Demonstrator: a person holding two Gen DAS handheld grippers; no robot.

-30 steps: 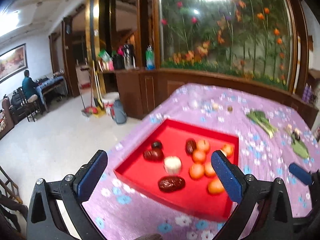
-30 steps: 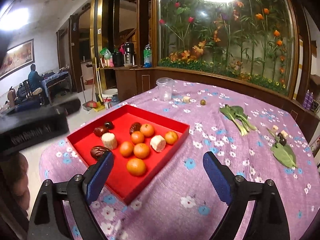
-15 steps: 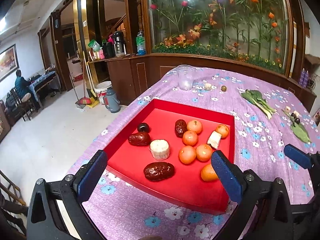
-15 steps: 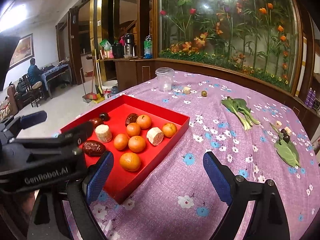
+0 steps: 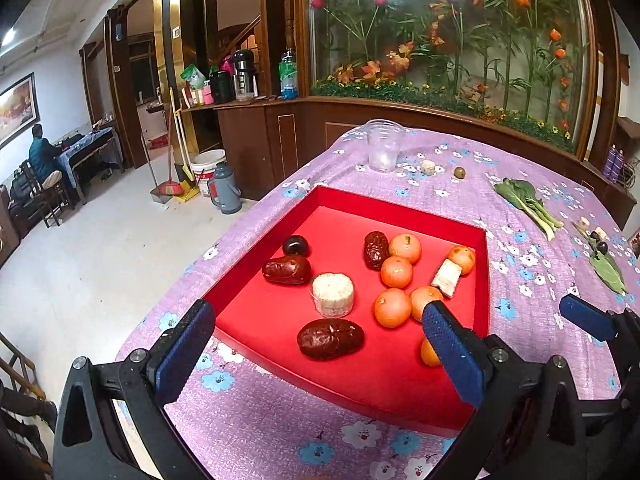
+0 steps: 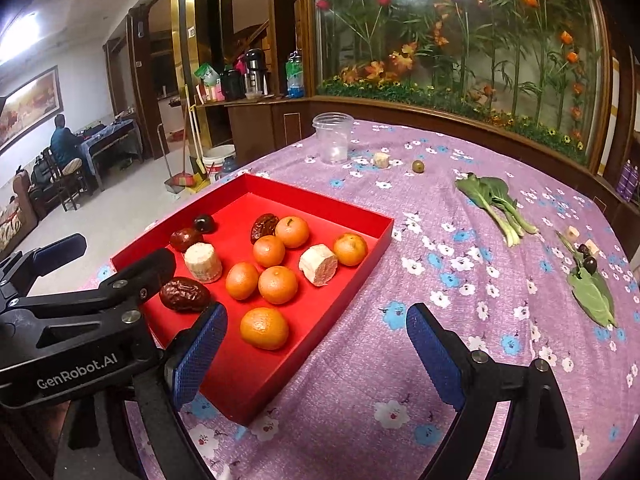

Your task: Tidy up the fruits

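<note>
Two handheld grippers hover over a table covered in a purple cloth (image 6: 360, 360) with a flower print. The left gripper (image 5: 316, 344) has its blue-padded jaws spread wide with nothing between them; they frame the near edge of a shallow red tray (image 5: 340, 200). The right gripper (image 6: 316, 344) is likewise wide and empty, above the tray's near right corner and bare cloth. The left gripper's black body, seen from the right wrist view, reads "GenRobot.AI".

In the tray lie the fruits. Nearest is a wrinkled dark red date (image 5: 330, 338), with an orange (image 6: 264, 328) to its right. Behind them sit a pale cut cylinder (image 5: 333, 295), five more oranges in a loose cluster (image 6: 278, 284), and a second pale chunk (image 6: 318, 265). Further back are two more dates (image 5: 287, 270) (image 5: 376, 249) and a small dark round fruit (image 5: 296, 246).

Beyond the tray, on the cloth, stand a clear plastic cup (image 6: 333, 138), a small pale piece (image 6: 381, 159) and a small greenish fruit (image 6: 418, 166). To the right lie a bok choy (image 6: 494, 204) and a leaf (image 6: 592, 296) with small bits by it. Writing elsewhere is too small to read.
</note>
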